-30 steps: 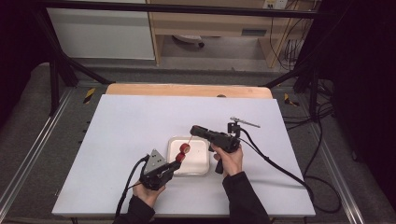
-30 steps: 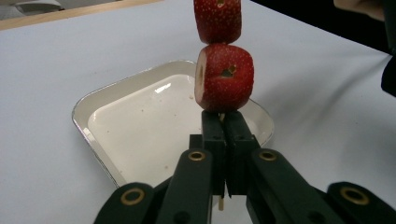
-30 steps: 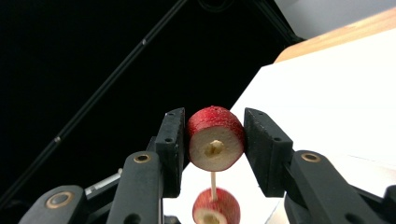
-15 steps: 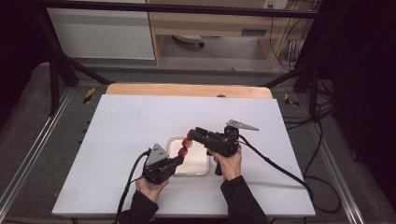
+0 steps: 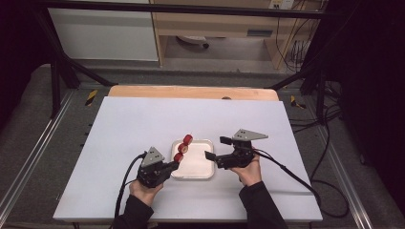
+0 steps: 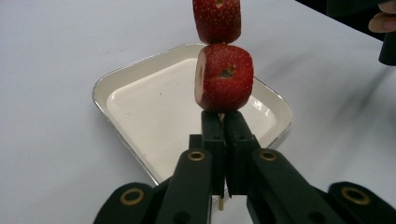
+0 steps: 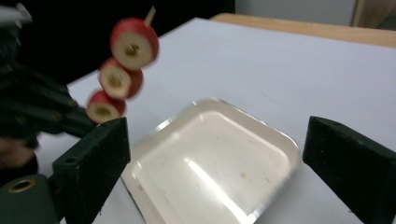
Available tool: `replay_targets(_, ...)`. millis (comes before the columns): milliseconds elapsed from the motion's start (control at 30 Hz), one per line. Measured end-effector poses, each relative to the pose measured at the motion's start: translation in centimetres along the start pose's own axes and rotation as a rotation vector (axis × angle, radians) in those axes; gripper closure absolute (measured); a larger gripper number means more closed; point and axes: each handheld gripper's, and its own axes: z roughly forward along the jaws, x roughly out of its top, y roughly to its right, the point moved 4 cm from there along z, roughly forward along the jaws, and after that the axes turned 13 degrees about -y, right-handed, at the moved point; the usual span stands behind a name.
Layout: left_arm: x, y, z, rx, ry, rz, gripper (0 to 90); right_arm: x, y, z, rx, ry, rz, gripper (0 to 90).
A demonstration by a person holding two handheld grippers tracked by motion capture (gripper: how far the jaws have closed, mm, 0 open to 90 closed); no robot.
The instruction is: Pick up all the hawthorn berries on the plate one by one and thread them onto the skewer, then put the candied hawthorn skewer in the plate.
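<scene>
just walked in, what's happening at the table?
A person works two handheld grippers over a white tray. The left gripper is shut on a wooden skewer threaded with three red strawberry slices, held above the tray. The right gripper has just been opening its jaws; they stand wide apart with nothing between them, facing the empty tray.

In the left gripper view, the thin wooden skewer [image 6: 221, 116] is mostly hidden inside the red strawberry slices [image 6: 224, 78] and between the closed jaws; the top slice is cut off by the picture's upper edge. In the right gripper view, the slices [image 7: 122, 79] are motion-blurred, and the left gripper [image 7: 32, 112] is dark and indistinct.
</scene>
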Motion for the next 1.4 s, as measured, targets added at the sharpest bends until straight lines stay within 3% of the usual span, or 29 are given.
replay_targets(67,0.1,-0.1,0.1,-0.006,-0.015,0.002,88.2,-0.7,0.5,-0.4,-0.042,-0.036,-0.03,5.9)
replay_targets(233,0.6,-0.2,0.8,-0.025,-0.057,-0.001,88.1,-2.4,1.7,-1.4,-0.085,-0.082,-0.049,2.6)
replay_targets(567,1.9,0.1,3.3,-0.03,-0.167,0.007,88.0,-6.3,3.9,-2.7,-0.125,-0.181,-0.023,0.7)
replay_targets(700,1.8,0.0,3.9,-0.012,-0.2,0.004,88.0,-7.4,4.5,-3.3,-0.137,-0.198,-0.006,0.8)
replay_targets(800,1.8,-0.4,4.4,-0.005,-0.222,-0.02,88.0,-7.8,4.8,-3.7,-0.142,-0.195,0.0,0.8)
replay_targets(933,1.8,-0.8,4.9,0.026,-0.297,-0.024,88.0,-8.3,5.0,-3.9,-0.158,-0.211,0.0,0.6)
replay_targets(1000,1.6,-0.9,5.3,0.034,-0.348,-0.046,88.0,-8.5,5.1,-4.0,-0.163,-0.22,0.005,0.7)
replay_targets(1133,1.4,-0.9,5.6,0.037,-0.393,-0.058,87.9,-8.7,5.2,-4.2,-0.162,-0.221,0.012,0.8)
replay_targets(1400,1.6,-0.9,5.8,0.037,-0.417,-0.073,87.0,-8.8,5.3,-4.3,-0.156,-0.214,0.009,0.9)
